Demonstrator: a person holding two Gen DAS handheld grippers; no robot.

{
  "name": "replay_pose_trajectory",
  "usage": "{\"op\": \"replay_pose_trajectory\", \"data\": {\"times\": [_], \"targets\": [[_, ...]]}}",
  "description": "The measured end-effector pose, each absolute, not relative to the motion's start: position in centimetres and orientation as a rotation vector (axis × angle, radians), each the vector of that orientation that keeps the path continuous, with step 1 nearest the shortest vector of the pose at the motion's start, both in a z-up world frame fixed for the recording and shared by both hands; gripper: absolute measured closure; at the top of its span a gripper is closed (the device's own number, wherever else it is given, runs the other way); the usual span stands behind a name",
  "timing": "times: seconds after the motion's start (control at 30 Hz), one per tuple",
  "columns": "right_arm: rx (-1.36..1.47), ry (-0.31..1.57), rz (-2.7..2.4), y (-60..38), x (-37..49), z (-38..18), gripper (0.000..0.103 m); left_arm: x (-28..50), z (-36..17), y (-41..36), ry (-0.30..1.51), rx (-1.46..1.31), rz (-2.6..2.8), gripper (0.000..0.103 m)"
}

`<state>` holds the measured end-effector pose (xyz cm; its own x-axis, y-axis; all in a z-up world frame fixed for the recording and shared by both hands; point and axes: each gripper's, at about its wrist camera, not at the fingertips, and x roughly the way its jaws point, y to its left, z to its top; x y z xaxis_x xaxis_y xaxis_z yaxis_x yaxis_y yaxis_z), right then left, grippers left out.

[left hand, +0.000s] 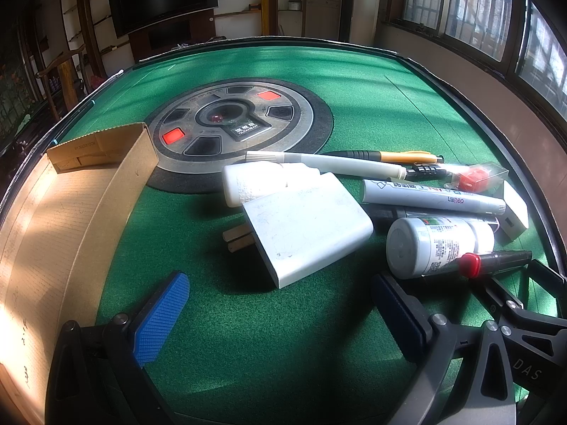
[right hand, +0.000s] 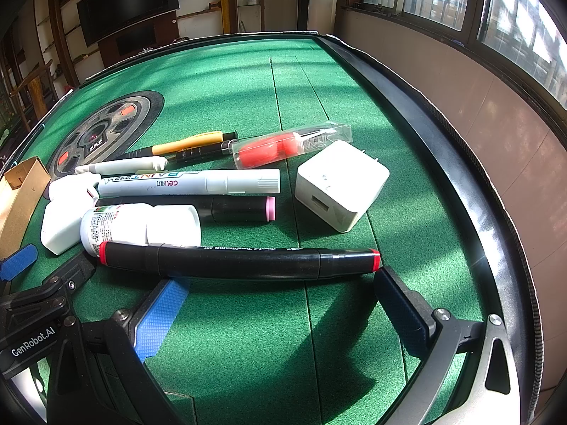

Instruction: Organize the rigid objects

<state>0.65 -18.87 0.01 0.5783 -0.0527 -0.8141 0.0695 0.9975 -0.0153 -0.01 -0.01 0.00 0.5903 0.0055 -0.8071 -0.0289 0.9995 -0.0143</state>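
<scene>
A pile of small items lies on the green felt table (left hand: 248, 336). In the left wrist view my left gripper (left hand: 280, 304) is open and empty, just short of a flat white charger (left hand: 308, 230) with its prongs toward the cardboard box (left hand: 71, 219) at left. A white bottle (left hand: 436, 244) lies to the right. In the right wrist view my right gripper (right hand: 283, 304) is open and empty, just short of a black marker with red ends (right hand: 241, 258). Behind it lie the white bottle (right hand: 141, 226), a white paint marker (right hand: 191, 184), a black pink-tipped marker (right hand: 234, 209) and a white cube charger (right hand: 340, 184).
The round grey centre console (left hand: 234, 120) is set in the table. A white pen (left hand: 326, 163), an orange-handled tool (left hand: 404, 156) and a clear case with red parts (right hand: 290, 145) lie behind the pile. The raised black table rim (right hand: 443, 134) runs along the right.
</scene>
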Motion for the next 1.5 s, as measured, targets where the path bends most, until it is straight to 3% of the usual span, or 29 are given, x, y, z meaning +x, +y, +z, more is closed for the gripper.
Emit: {"op": "replay_pose_trajectory", "data": {"times": [0.4, 0.63, 0.77, 1.2, 1.5], "targets": [[0.019, 0.952, -0.071, -18.9, 0.7, 0.0, 0.000, -0.1, 0.1, -0.2, 0.940, -0.022, 0.010, 0.001], [-0.034, 0.976, 0.036, -18.8, 1.1, 0.0, 0.000, -0.6, 0.3, 0.6, 1.060, 0.040, -0.102, 0.001], [-0.020, 1.036, 0.012, -18.4, 0.9, 0.4, 0.000, -2.0, 0.2, 0.6, 0.984, 0.041, -0.095, 0.001], [0.026, 1.011, -0.086, -17.5, 1.6, 0.2, 0.000, -2.0, 0.3, 0.9, 1.003, 0.042, -0.101, 0.001], [0.161, 0.612, -0.078, -20.1, -3.3, 4.9, 0.003, -4.0, 3.6, 2.4, 0.894, 0.034, -0.132, 0.001]]}}
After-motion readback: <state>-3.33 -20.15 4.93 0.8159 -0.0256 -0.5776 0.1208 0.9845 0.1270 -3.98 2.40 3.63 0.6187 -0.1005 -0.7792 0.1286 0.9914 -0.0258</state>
